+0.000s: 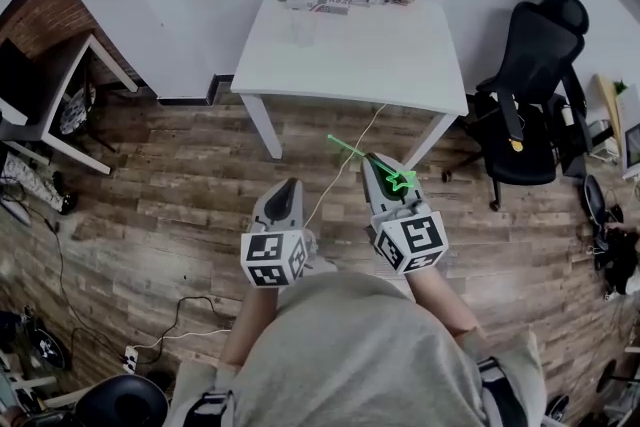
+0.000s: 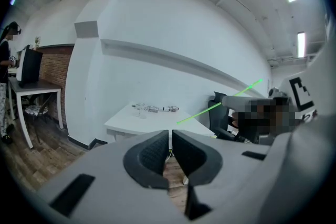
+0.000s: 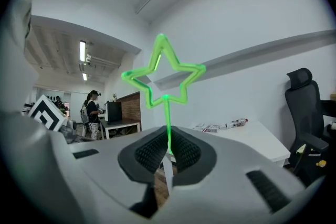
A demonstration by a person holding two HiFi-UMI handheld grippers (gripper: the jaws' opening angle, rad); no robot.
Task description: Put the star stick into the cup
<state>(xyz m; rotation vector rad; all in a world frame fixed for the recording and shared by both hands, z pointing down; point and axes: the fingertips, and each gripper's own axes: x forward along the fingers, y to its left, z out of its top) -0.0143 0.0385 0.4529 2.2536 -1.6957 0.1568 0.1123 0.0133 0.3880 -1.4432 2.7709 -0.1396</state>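
Office: swivel chair, white table

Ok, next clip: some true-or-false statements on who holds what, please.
1. The right gripper's jaws are shut on the star stick. True.
2. The left gripper holds the cup. False: its jaws are together on nothing; the cup stands on the white table.
3. The star stick is in the cup. False: the right gripper holds it over the floor.
4. A black office chair stands beside the table. True.

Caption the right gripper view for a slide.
Right gripper clamps the green star stick by its stem, white table ahead.
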